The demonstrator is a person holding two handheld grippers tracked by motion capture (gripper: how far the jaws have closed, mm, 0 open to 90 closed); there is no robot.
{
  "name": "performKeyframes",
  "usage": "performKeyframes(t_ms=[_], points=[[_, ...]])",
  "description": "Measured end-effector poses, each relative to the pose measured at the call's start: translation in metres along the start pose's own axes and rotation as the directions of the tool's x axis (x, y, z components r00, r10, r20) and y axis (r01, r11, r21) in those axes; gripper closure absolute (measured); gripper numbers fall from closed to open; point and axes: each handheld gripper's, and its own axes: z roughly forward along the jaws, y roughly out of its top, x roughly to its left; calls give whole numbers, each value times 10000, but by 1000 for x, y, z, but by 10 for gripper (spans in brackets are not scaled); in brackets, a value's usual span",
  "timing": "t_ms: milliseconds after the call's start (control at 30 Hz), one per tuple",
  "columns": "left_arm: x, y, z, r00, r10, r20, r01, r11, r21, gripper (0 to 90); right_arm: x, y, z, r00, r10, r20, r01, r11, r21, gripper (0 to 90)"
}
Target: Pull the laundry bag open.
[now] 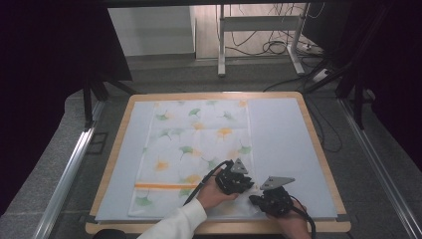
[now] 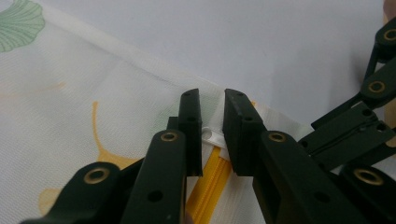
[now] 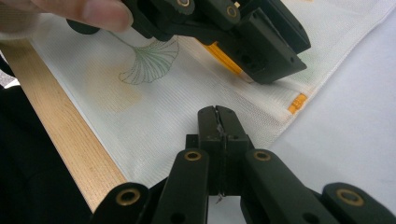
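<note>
Left fingers parted around zipper pull, right fingers pinching pillowcase edge

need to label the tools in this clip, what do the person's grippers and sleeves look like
Each hand-held gripper is black plastic: the left hand-held gripper and right hand-held gripper have linked bars joined by brass-coloured rivets, ending in two blocky black jaws. A grey three-cornered plate tops each, and a black cable trails from each. The left forearm wears a white long sleeve.
</note>
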Motion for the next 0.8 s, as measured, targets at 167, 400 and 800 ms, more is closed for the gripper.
performKeyframes(t_ms=[167,400,800], points=[[1,0,-1,9999,-112,-99,113,9999,2,705,0,0,0,10000,-23,-6,23,10000,5,887],[1,1,-2,9995,-219,-220,223,9996,161,640,0,0,0,10000,1,-7,-1,10000,15,887],[-7,5,0,10000,41,-35,-39,9992,407,833,0,0,0,10000,6,-21,-6,10000,23,887]])
